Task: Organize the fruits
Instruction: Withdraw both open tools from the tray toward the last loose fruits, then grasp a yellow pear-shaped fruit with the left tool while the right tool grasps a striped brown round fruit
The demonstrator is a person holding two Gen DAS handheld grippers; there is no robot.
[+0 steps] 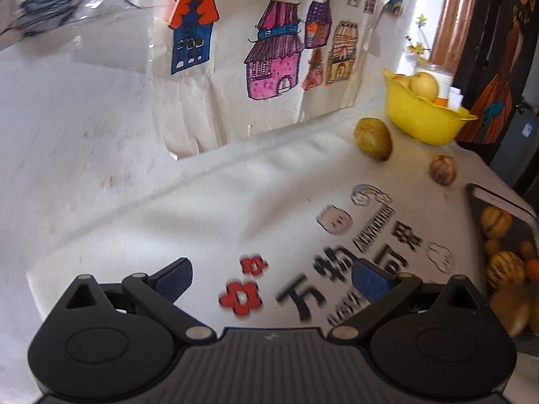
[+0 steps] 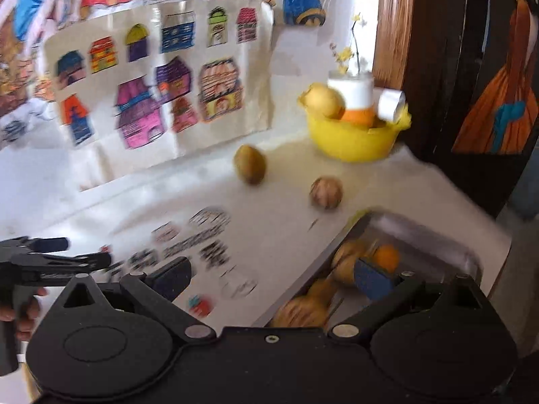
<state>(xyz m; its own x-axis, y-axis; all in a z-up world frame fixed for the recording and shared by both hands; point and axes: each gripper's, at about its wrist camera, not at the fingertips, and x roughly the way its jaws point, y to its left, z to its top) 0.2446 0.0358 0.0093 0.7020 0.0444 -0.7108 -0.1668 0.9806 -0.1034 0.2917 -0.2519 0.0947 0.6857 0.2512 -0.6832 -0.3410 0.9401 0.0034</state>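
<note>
Left wrist: blurred "万物" cloth print (image 1: pixel 316 279)

Glossy yellow plastic bowl (image 2: pixel 350 141) gleaming, dull grey metal tray (image 2: pixel 434 235) showing a brushed sheen, white cloth (image 1: pixel 202 208) lying matt and creased, paper drawings (image 1: pixel 269 50) wrinkling, matt black plastic gripper (image 1: pixel 271 281) showing ribbed housing

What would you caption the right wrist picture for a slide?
Open right gripper above a metal tray of fruit; two loose fruits and a yellow bowl beyond.
</note>
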